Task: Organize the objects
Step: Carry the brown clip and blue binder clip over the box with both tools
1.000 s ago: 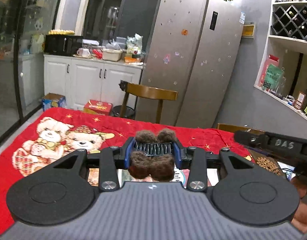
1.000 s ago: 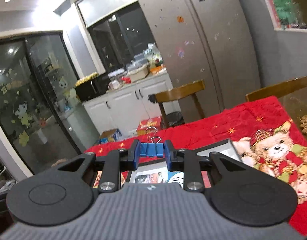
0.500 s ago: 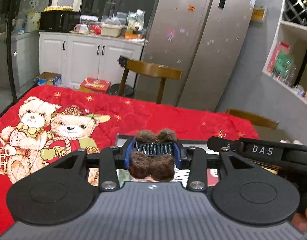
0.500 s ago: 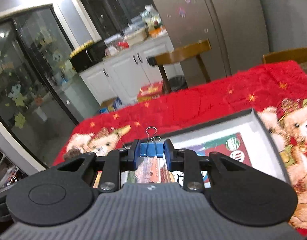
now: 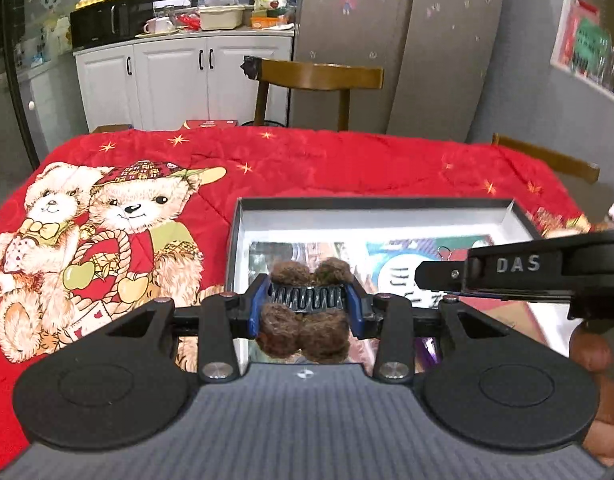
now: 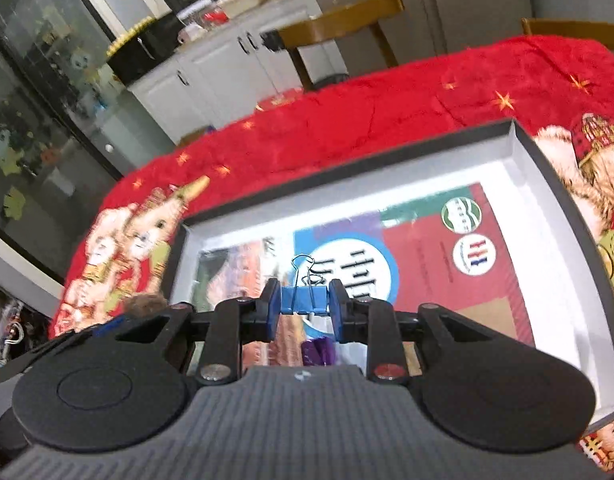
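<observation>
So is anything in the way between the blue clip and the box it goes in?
Nothing visible blocks it. The right gripper holds the blue binder clip over the open box, which has no lid on it. Only a flat booklet lies inside.

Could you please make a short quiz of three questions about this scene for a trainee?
1. True or false: the right gripper is shut on a blue binder clip.
2. What does the left gripper hold? A) a spoon B) a furry hair claw C) nothing
3. What lies on the floor of the box?

Key
1. True; its pads press the clip from both sides.
2. B; the brown pom-pom claw sits clamped between the pads.
3. A colourful booklet, flat inside the open box on the red blanket.
</observation>
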A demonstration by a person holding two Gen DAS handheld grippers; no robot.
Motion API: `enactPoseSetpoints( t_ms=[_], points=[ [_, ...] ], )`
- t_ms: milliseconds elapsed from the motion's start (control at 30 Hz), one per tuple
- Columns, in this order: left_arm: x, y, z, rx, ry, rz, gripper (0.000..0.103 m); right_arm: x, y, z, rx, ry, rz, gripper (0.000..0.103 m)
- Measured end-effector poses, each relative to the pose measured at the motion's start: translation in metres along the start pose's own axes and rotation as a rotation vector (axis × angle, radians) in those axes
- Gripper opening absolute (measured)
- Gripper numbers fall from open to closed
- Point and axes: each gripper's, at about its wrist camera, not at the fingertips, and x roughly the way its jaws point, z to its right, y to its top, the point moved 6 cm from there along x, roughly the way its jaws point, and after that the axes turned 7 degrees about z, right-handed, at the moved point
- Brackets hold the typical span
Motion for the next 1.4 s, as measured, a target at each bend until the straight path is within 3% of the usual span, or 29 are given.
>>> enactPoseSetpoints(
  t_ms=[333,1400],
  points=[
    [0.018,-0.014,-0.007,-0.017,-0.004,-0.04,0.045,0.015,-0.004,0.004,-0.01,-0.012,-0.023,0.029],
    [0.033,-0.025,-0.009,0.013,0.042,-0.024,0.045,0.02,-0.008,0.001,-0.068,-0.012,-0.004,0.03]
  ],
)
